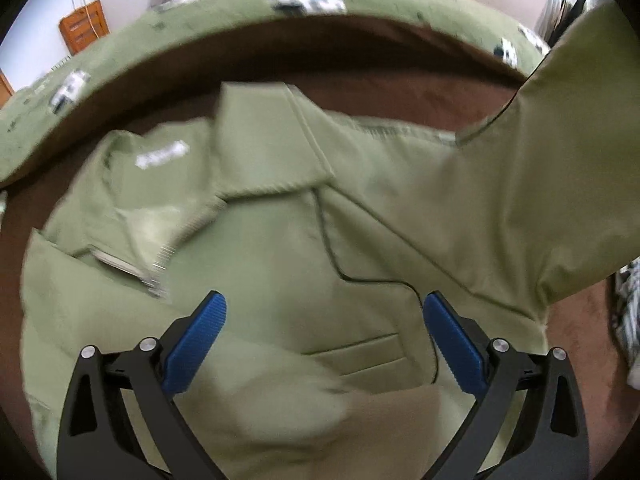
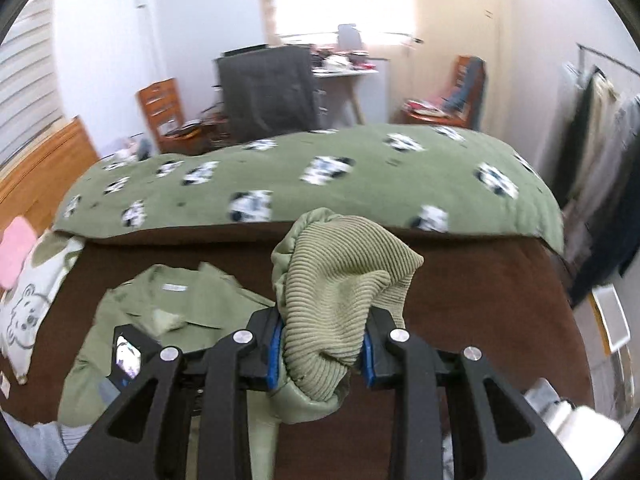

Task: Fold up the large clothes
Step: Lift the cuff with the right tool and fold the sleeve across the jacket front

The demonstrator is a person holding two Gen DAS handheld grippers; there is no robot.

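Note:
A light green jacket (image 1: 280,240) lies face up on the brown bed sheet (image 1: 420,96), its collar and zipper toward the upper left. My left gripper (image 1: 325,304) hovers open just above the jacket's chest, near a welt pocket (image 1: 360,356), with nothing between its blue pads. One sleeve (image 1: 540,180) rises off the bed toward the upper right. In the right wrist view my right gripper (image 2: 322,348) is shut on that sleeve's ribbed cuff (image 2: 340,272), held high over the bed. The jacket's body (image 2: 160,312) lies below and to the left.
A green blanket with black-and-white patches (image 2: 360,184) is bunched across the far side of the bed. A bear-print pillow (image 2: 28,304) and a pink item (image 2: 16,248) lie at the left. Chairs (image 2: 160,108), a desk (image 2: 344,72) and a clothes rack (image 2: 600,120) stand beyond.

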